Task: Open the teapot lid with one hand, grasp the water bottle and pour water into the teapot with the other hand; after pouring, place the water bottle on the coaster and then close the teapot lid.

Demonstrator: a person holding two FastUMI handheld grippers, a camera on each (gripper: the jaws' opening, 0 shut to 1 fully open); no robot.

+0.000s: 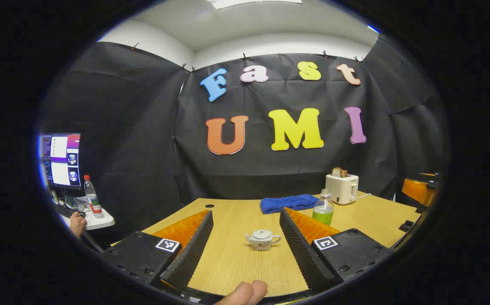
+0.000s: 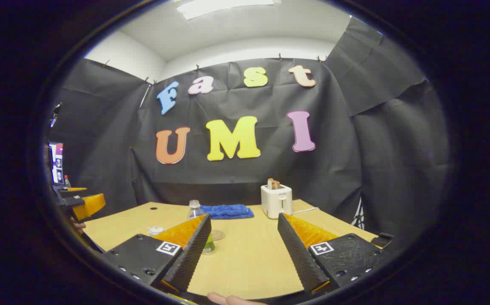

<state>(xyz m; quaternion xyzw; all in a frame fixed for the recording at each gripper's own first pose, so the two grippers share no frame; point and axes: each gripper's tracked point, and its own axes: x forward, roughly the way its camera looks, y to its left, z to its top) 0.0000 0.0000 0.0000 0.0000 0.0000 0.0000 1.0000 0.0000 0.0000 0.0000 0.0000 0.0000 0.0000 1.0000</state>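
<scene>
A small white teapot (image 1: pixel 262 239) with its lid on stands on the wooden table (image 1: pixel 228 262), ahead of my open left gripper (image 1: pixel 246 212) and between the lines of its fingers. The clear water bottle (image 1: pixel 323 209), green-labelled, stands behind and right of it, partly hidden by a finger. In the right gripper view, the bottle (image 2: pixel 194 207) is ahead-left, half covered by a finger of my open right gripper (image 2: pixel 244 217). A round clear coaster (image 2: pixel 217 234) lies just right of the bottle. The teapot's top (image 2: pixel 156 230) peeks out at the left. Both grippers hold nothing.
A blue cloth (image 1: pixel 289 203) and a white toaster (image 1: pixel 342 187) with its cord sit at the table's back. A monitor (image 1: pixel 62 160), another bottle (image 1: pixel 92 197) and a person's hand (image 1: pixel 77 222) are at a side table on the left.
</scene>
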